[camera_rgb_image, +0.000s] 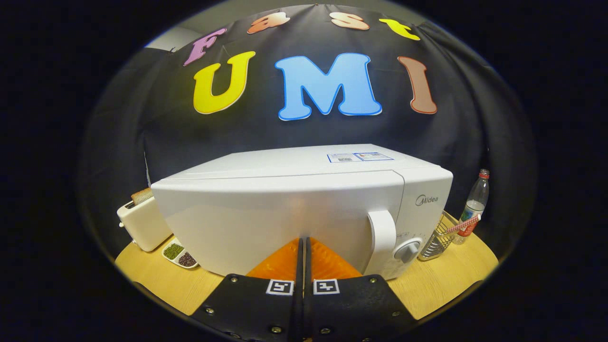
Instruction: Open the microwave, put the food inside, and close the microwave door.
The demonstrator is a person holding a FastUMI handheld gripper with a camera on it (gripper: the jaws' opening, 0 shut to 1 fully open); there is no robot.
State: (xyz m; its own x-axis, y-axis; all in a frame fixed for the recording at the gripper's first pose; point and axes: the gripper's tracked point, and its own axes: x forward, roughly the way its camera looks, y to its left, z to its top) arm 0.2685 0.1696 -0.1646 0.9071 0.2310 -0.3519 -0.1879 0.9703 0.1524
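One microwave (pixel 285 213), white, standing on the wooden table (pixel 441 280) with its door shut flush and its front face turned toward the camera. One curved door handle (pixel 382 237) on the right part of that front, and one round dial (pixel 407 250) just beside it, lower and further right. Two small stickers on the microwave's top, near the back right.

One gripper (pixel 302 244), its two fingers pressed together with no gap and nothing held between them, tips up against or just short of the lower middle of the door; contact cannot be judged. Two square markers on the gripper's body, one per side.

Left of the microwave: one white toaster (pixel 142 223) with one slice of bread (pixel 141 195) poking up from its slot, and just in front of it one divided dish (pixel 179 255) with two fills, green in one compartment and dark in the other.

Right of the microwave: one wire basket (pixel 439 237), tilted, with one red-and-white checked object across its rim, and one clear bottle (pixel 475 204) with a red cap standing upright just behind it.
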